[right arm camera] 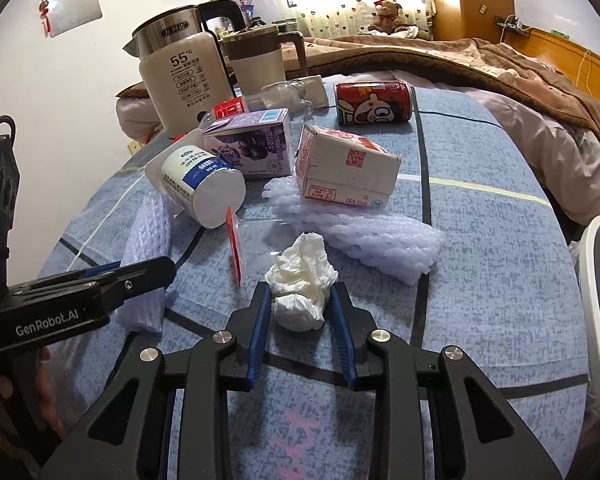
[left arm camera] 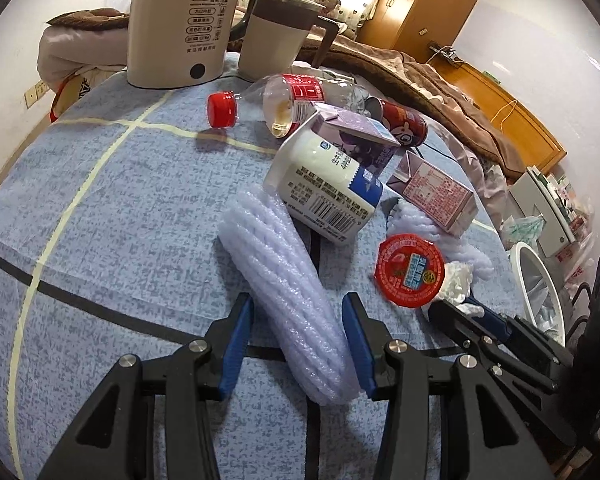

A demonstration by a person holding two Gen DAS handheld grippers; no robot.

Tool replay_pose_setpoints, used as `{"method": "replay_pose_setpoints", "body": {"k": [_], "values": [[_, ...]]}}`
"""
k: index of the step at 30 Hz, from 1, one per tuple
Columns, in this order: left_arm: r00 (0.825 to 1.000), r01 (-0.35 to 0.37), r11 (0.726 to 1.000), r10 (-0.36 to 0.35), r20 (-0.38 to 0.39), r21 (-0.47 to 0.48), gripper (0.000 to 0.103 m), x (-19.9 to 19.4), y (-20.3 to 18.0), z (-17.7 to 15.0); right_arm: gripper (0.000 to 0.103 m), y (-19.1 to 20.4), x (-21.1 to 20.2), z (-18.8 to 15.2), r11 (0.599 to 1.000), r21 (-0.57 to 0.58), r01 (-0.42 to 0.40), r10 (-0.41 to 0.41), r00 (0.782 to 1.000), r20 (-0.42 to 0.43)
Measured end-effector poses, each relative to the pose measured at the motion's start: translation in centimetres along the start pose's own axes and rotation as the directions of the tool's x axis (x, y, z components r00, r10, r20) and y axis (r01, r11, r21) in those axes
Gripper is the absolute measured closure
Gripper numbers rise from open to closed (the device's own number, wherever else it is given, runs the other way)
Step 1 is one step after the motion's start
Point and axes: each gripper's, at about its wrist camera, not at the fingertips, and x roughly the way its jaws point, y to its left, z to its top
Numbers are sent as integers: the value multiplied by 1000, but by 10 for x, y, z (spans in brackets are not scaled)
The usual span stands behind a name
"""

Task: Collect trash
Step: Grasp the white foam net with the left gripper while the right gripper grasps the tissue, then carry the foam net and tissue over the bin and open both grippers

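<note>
Trash lies on a blue checked tablecloth [left arm camera: 100, 208]. My left gripper [left arm camera: 298, 306] is open, its blue pads on either side of a white foam net sleeve [left arm camera: 288, 292], with gaps on both sides. My right gripper [right arm camera: 300, 296] is open around a crumpled white tissue [right arm camera: 302, 280], pads close to it or just touching; it also shows in the left wrist view [left arm camera: 456, 308]. Nearby lie a white yogurt cup [left arm camera: 324, 184], a red jelly cup lid [left arm camera: 410, 268], a purple carton [right arm camera: 256, 144], a pink carton [right arm camera: 348, 168], a red can [right arm camera: 374, 102] and a plastic bottle [left arm camera: 296, 96].
A beige kettle [left arm camera: 180, 28] and a beige mug [left arm camera: 276, 36] stand at the table's far side. A second foam net [right arm camera: 364, 236] lies right of the tissue. A white-rimmed bin [left arm camera: 538, 288] stands off the table's right edge. A bed with a brown blanket [right arm camera: 500, 68] is behind.
</note>
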Motion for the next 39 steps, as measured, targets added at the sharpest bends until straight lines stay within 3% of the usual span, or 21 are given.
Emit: {"method": "replay_pose_setpoints", "body": {"k": [4, 9, 12, 26, 39], "values": [[1000, -4, 1000, 4, 1, -9, 55, 0, 0, 1, 75, -1, -2, -2, 1000, 0, 4, -4, 1000, 6], [1000, -10, 1000, 10, 1, -28, 70, -2, 4, -1, 76, -2, -6, -4, 1000, 8, 14, -14, 1000, 20], [1000, -18, 1000, 18, 2, -14, 73, -4, 2, -2, 76, -4, -9, -5, 1000, 16, 16, -17, 1000, 25], [998, -25, 998, 22, 61, 56, 74, -31, -14, -15, 77, -15, -40, -13, 999, 53, 2, -7, 996, 88], [993, 54, 980, -74, 96, 194, 74, -47, -73, -14, 77, -45, -86, -17, 993, 110, 52, -70, 982, 173]]}}
